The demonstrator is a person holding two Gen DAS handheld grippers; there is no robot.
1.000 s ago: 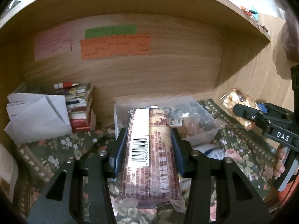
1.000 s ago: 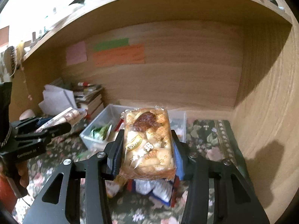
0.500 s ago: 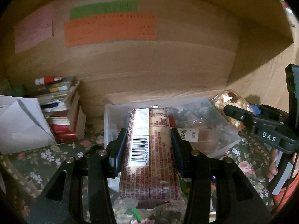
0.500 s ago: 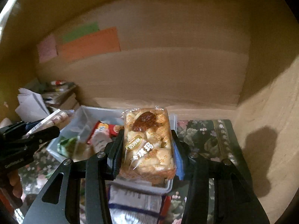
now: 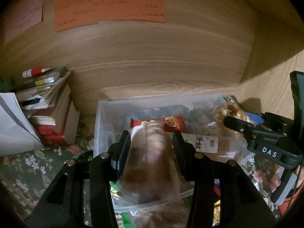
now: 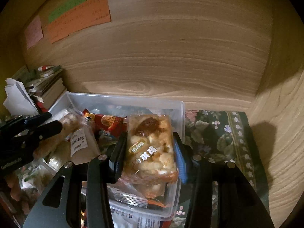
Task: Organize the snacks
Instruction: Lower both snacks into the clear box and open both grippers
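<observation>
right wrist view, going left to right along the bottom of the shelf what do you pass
Black left gripper → red snack packet in the clear plastic bin → clear-wrapped nougat-like snack bar held in the right gripper → dark green floral cloth → wooden side wall

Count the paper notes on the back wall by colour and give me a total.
Pink note: 1
Green note: 1
Orange note: 1
Total: 3

It was a home: a wooden shelf nook (image 6: 171,47) held stacked books (image 5: 51,110), sticky notes (image 5: 108,7) and a floral cloth (image 6: 218,133).
</observation>
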